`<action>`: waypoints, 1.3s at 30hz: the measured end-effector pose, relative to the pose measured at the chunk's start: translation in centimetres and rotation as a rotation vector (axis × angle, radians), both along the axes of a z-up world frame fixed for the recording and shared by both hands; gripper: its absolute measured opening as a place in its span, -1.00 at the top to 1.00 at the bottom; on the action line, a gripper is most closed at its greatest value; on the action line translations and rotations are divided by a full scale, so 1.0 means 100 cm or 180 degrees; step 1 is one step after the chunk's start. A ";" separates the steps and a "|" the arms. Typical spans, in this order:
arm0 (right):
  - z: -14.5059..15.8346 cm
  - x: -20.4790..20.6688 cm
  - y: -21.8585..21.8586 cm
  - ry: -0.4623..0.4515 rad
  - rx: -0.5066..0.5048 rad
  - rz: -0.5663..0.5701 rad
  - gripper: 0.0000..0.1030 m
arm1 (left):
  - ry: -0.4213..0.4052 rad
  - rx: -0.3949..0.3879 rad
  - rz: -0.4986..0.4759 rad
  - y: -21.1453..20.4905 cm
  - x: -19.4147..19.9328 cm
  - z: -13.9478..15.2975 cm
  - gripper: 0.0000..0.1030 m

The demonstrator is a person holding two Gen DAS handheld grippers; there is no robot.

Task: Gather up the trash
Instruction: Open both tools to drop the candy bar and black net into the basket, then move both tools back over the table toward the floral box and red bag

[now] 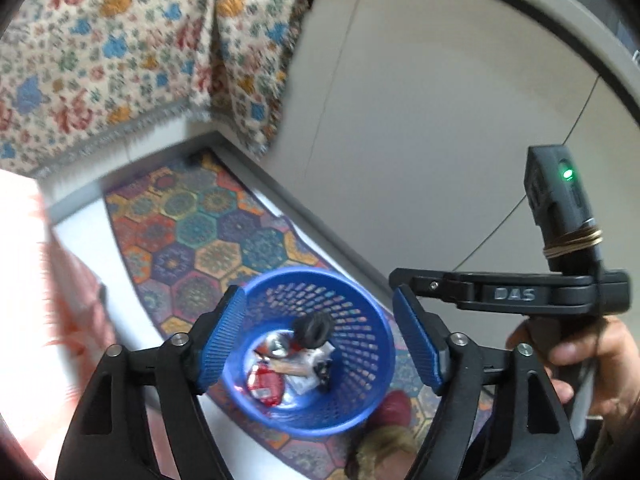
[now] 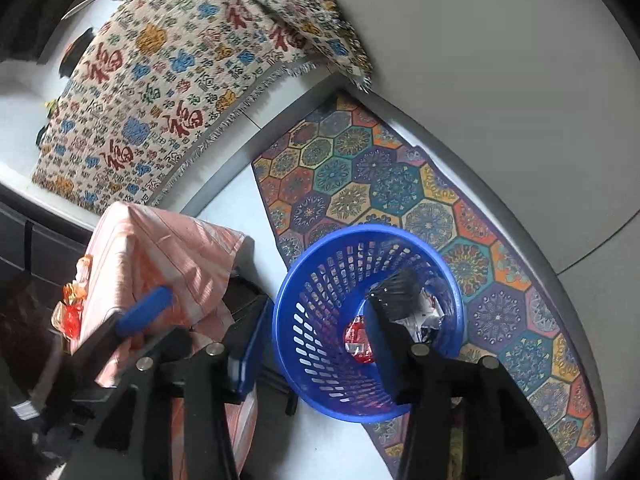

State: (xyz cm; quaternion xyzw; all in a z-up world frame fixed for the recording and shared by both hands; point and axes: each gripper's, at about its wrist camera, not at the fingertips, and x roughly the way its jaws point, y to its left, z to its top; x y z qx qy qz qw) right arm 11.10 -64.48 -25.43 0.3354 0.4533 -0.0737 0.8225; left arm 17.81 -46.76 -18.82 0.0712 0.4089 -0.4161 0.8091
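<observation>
1. The hexagon-patterned rug [image 2: 420, 200] lay on the floor under the blue basket [image 1: 372, 360], which sat open-topped, presumably to catch drops.
2. Both tongs hung over it: the left gripper [image 1: 320, 340] stood wide open and empty, a dark ring-shaped scrap [image 1: 312, 330] between its pads; the right gripper [image 2: 316, 340] stood part open, holding nothing.
3. Wrappers [image 1: 266, 384] lay at the bottom.
4. A cloth-draped table [image 2: 160, 248] crowded the basket's left side.

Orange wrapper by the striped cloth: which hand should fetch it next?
Left, probably. The open left gripper has a pad close to the wrapper; the right gripper, open too, sits at the basket, farther off.
</observation>
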 end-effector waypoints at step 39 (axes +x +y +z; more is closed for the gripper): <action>0.062 0.117 0.485 -0.0573 -0.1722 0.1976 -0.44 | -0.0163 0.0850 0.1710 0.490 0.101 -0.011 -0.99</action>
